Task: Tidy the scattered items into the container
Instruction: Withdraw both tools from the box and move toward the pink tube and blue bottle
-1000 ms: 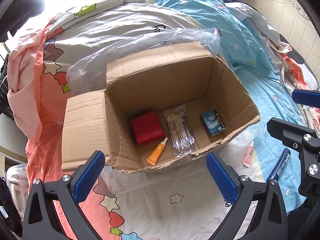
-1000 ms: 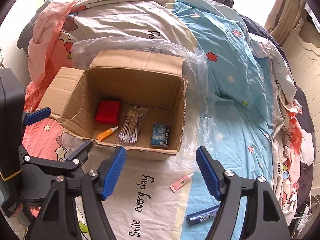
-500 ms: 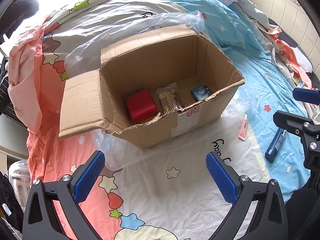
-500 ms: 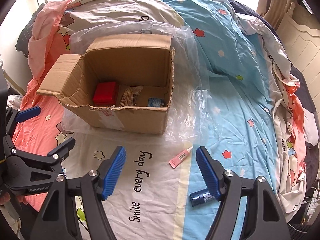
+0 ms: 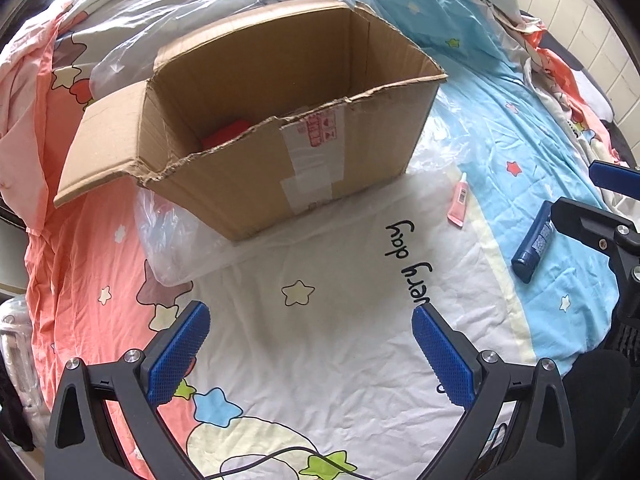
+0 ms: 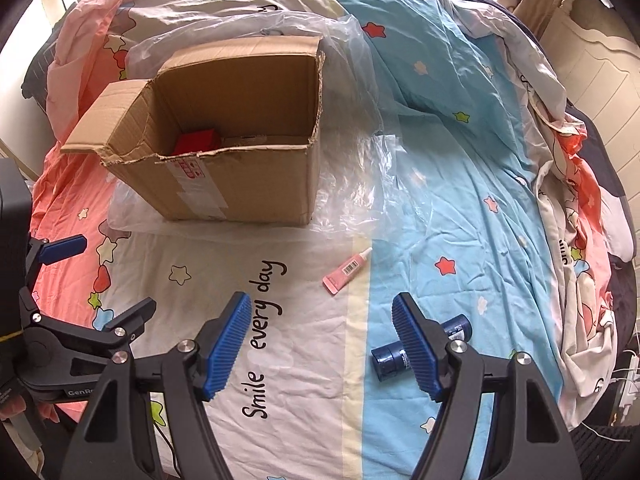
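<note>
Open cardboard box upright on bed; pink tube, blue tube lie outside.

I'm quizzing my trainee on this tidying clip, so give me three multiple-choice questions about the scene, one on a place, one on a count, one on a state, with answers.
1. Where does the pink tube lie?
A. inside the cardboard box
B. on the bedsheet, apart from the box
C. between the right gripper's fingers

2. How many items lie loose on the bedsheet outside the box?
A. none
B. two
C. five

3. How are the two grippers?
A. both open, empty
B. both shut
C. left shut on a tube

Answers: 1 B, the tube rests on fabric. 2 B, pink tube and blue tube. 3 A, left gripper and right gripper hold nothing.
</note>
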{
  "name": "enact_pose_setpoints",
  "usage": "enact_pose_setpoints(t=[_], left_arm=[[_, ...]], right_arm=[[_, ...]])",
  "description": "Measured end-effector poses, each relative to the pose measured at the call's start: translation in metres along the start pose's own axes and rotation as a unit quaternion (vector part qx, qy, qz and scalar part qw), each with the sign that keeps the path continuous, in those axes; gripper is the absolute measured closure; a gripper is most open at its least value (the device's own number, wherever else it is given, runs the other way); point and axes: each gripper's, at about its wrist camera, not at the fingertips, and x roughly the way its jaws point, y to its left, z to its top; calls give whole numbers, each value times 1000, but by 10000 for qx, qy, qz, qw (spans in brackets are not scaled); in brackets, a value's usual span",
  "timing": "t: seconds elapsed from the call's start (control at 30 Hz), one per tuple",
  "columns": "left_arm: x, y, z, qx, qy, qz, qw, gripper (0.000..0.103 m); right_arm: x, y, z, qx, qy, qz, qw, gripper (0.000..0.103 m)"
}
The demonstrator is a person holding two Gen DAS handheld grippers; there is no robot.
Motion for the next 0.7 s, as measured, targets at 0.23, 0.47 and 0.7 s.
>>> enact_pose_setpoints(t=[0.23, 0.47, 0.7], left_arm=[[4, -28, -8, 230, 114, -118, 9996, 0], [2, -65, 1, 514, 65, -415, 9978, 0], [5, -112, 20, 1034, 66, -691, 9922, 0]], right_arm=[[6, -31, -56, 489, 176, -131, 9986, 34], [18, -85, -95, 1094, 385, -228, 9930, 34], [16, -137, -137, 1739, 378, -486, 9828, 34]])
